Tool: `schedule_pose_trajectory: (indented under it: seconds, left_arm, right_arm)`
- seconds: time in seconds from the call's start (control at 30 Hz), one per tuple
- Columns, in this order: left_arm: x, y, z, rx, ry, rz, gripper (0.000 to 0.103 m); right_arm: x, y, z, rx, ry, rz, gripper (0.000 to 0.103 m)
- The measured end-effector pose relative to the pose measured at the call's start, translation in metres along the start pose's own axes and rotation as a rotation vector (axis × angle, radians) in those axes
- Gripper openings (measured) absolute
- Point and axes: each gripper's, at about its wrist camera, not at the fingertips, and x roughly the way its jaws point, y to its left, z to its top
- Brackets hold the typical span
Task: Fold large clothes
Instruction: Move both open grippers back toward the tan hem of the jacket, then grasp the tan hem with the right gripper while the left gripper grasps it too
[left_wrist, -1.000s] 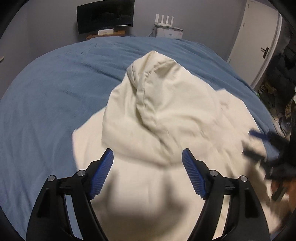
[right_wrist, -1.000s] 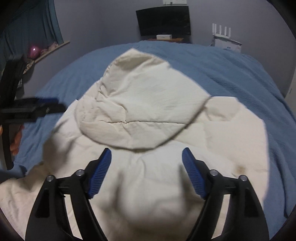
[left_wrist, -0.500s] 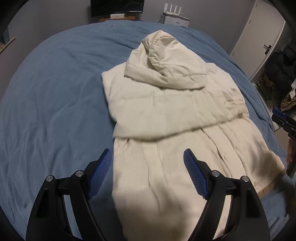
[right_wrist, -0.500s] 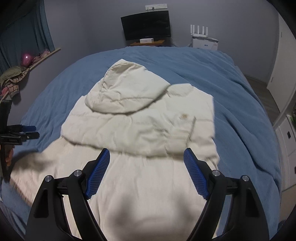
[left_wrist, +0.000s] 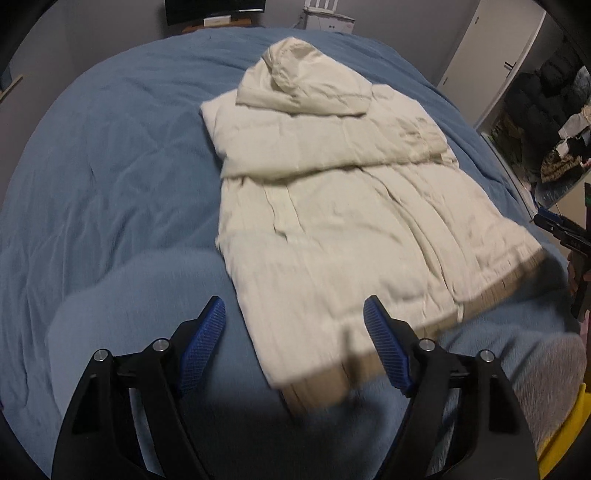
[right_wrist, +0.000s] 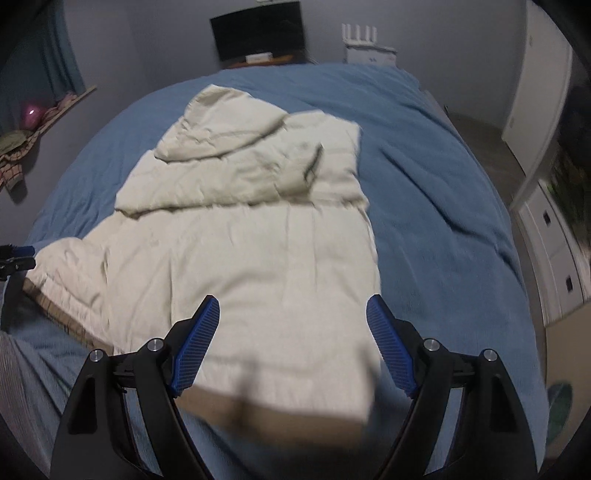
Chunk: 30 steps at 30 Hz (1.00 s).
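Note:
A cream hoodie (left_wrist: 332, 206) lies flat on the blue bed cover (left_wrist: 110, 166), with its hood (left_wrist: 303, 77) at the far end and its sleeves folded across the chest. The tan ribbed hem (left_wrist: 321, 384) is nearest me. My left gripper (left_wrist: 293, 301) hovers over the hem's left corner; its jaws are closing a little with nothing between them. In the right wrist view the hoodie (right_wrist: 240, 240) fills the middle, and my right gripper (right_wrist: 292, 298) hangs open above the hem (right_wrist: 295, 410), holding nothing. The right gripper's tips (left_wrist: 557, 225) show at the edge of the left wrist view.
The blue bed cover (right_wrist: 424, 184) spreads around the garment. A dark screen (right_wrist: 258, 33) and a white router (right_wrist: 365, 44) stand against the far wall. White drawers (right_wrist: 554, 251) and a door (left_wrist: 491, 48) are to the right, clothes (right_wrist: 22, 147) on a ledge to the left.
Both grippers have drawn back from over the hood to the hem end, so the whole hoodie now shows. Neither has taken hold of anything.

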Motion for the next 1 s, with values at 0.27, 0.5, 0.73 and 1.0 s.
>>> schedule_pose_trajectory:
  seconds: [0.27, 0.5, 0.73, 1.0]
  left_arm:
    - [-0.005, -0.008, -0.025, -0.021, 0.020, -0.017, 0.071]
    - [-0.002, -0.012, -0.033, -0.021, 0.043, -0.036, 0.066]
    - [0.013, -0.012, -0.028, -0.014, 0.063, -0.035, 0.061]
    - [0.027, -0.008, -0.020, 0.019, 0.050, -0.037, 0.027]
  right_arm:
    - [-0.009, -0.007, -0.031, 0.006, 0.042, 0.003, 0.078]
    - [-0.009, -0.015, -0.047, 0.007, 0.092, 0.017, 0.078]
    - [0.011, -0.025, -0.048, 0.065, 0.154, 0.047, 0.078]
    - [0.033, -0.020, -0.031, 0.026, 0.160, 0.032, 0.027]
